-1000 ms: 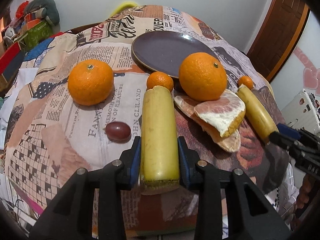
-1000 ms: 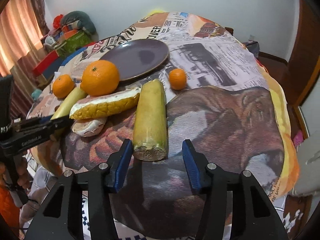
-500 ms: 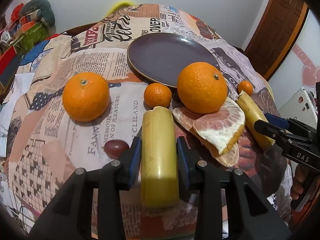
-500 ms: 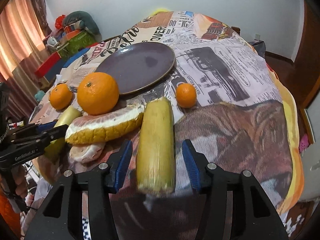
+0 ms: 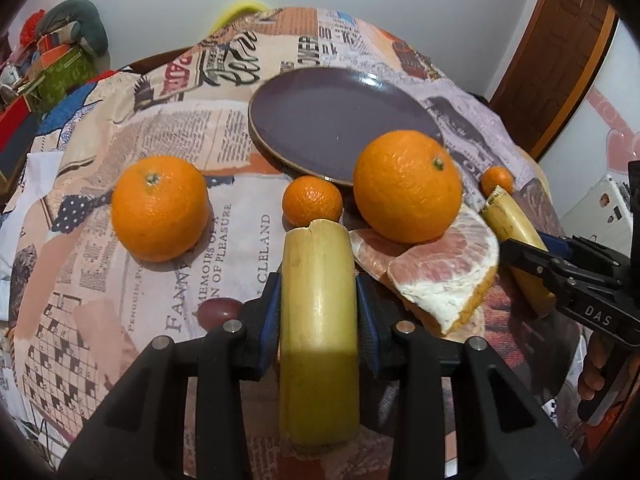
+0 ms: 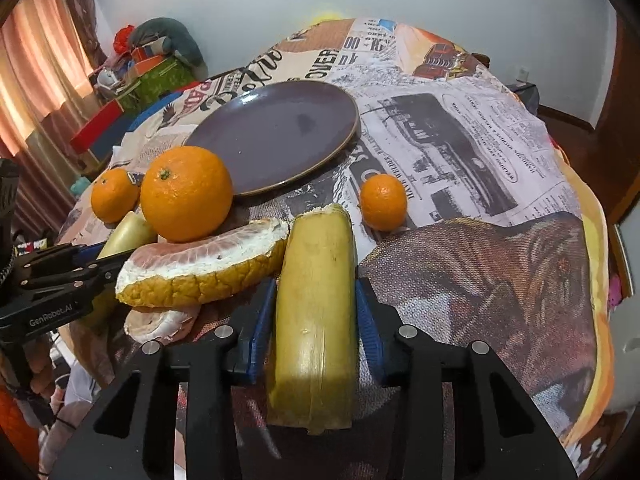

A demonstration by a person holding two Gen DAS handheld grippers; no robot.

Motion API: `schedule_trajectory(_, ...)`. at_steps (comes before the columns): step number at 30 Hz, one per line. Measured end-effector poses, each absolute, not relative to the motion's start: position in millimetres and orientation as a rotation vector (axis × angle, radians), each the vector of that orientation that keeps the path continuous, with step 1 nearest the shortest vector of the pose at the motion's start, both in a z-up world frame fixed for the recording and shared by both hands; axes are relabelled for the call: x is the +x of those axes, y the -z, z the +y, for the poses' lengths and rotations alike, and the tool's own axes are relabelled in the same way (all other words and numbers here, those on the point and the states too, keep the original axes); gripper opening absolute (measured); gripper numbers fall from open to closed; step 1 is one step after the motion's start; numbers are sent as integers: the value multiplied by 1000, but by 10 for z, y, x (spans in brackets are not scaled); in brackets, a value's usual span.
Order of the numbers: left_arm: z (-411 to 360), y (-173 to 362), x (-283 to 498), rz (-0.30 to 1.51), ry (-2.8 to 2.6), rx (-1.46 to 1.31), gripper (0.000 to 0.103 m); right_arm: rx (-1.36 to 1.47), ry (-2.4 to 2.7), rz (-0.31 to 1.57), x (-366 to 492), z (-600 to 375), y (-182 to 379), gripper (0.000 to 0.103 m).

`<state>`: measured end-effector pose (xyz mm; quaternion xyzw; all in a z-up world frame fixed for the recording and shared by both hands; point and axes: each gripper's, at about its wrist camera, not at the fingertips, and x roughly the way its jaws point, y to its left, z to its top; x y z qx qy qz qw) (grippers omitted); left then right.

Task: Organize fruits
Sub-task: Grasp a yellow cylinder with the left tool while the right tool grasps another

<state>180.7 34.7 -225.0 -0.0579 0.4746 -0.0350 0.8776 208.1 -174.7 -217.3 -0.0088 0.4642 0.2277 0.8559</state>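
Nearest the onlooker, the left gripper (image 5: pixel 318 308) has its jaws clamped on a pale yellow cut banana length (image 5: pixel 318 320), and the right gripper (image 6: pixel 316 320) has just been closing its jaws around a second yellow banana piece (image 6: pixel 316 312), the blue pads now at its sides. Just beyond, on the newspaper-print cloth over the bench (image 6: pixel 460 140), lie pink pomelo wedges in thick yellow rind (image 6: pixel 204 260), two large oranges (image 5: pixel 408 186) (image 5: pixel 160 208), small mandarins (image 6: pixel 383 201) (image 5: pixel 313 201) and a dark grape (image 5: pixel 218 311). Farthest, the round purple plate (image 6: pixel 280 132) is bare, so I judge the sorting barely begun: every fruit is yet to be placed.
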Motion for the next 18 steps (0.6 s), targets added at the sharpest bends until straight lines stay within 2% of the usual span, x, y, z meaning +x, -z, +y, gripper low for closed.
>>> schedule_trajectory(18, 355, 1361, 1539, 755, 77, -131, 34, 19, -468, 747, 1965, -1848, 1434, 36)
